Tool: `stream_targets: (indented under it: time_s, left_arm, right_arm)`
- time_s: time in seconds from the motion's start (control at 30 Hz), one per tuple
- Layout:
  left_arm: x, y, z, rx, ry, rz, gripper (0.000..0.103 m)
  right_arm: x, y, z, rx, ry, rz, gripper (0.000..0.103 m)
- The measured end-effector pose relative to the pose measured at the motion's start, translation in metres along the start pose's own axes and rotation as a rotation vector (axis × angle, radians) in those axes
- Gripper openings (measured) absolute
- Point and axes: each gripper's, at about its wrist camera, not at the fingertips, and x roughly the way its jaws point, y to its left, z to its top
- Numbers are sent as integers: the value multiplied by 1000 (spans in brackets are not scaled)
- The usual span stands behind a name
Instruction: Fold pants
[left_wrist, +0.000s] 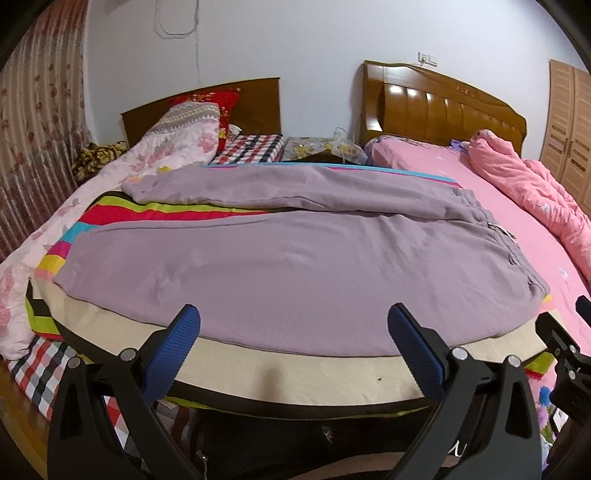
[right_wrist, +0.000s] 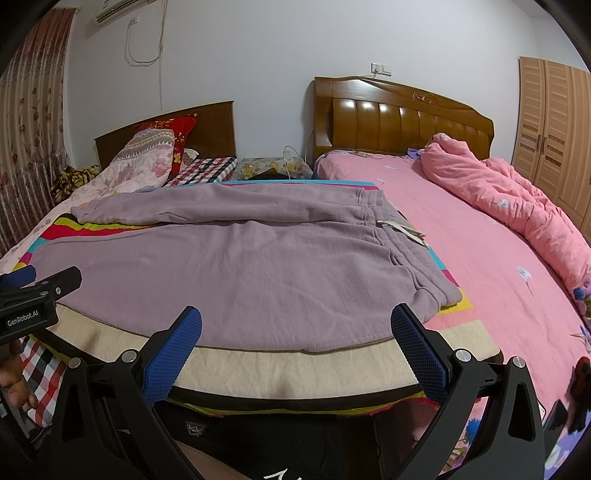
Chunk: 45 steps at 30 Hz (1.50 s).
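Note:
Mauve sweatpants (left_wrist: 295, 258) lie spread flat on a striped blanket on the bed, waistband (left_wrist: 491, 221) to the right, both legs stretching left and parted in a narrow V. In the right wrist view the same pants (right_wrist: 240, 266) show a white tag (right_wrist: 400, 227) at the waistband. My left gripper (left_wrist: 293, 336) hovers open at the near hem, its blue pads empty. My right gripper (right_wrist: 295, 336) is open too, near the pants' near right corner. The left gripper's body (right_wrist: 33, 299) shows at the right wrist view's left edge.
The striped blanket (left_wrist: 147, 212) has a cream border (left_wrist: 295, 373) along the near edge. A pink sheet (right_wrist: 480, 266) with a bunched pink quilt (right_wrist: 517, 199) lies to the right. Pillows (left_wrist: 184, 136), two wooden headboards and a wardrobe (right_wrist: 554, 129) stand behind.

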Motion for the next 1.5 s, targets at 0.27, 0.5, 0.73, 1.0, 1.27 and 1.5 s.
stream_targets:
  time_s: [0.27,0.5,0.73,1.0,1.27,1.5]
  left_arm:
    - [2,-5,-1,31,4,-7,101]
    - [15,3,-3,-6,65,28,101]
    - [56,28,15,-121,85,-176,101]
    - [148,-1,102,24,98,-166,101]
    - [222,-2,120,-166,218,-166,101]
    - [242,3,93,-212,230,-147,101]
  right_arm:
    - [0,0,0,1,0,0,99]
    - [6,-6,-4,-5,-19,1,99]
    - [49,-44,23,7,13,129,99]
    - [190,-109,120,-107,160,159,99]
    - [352,-145,208,-225,253,187,99]
    - [452,-110,235,-376,380,313,74]
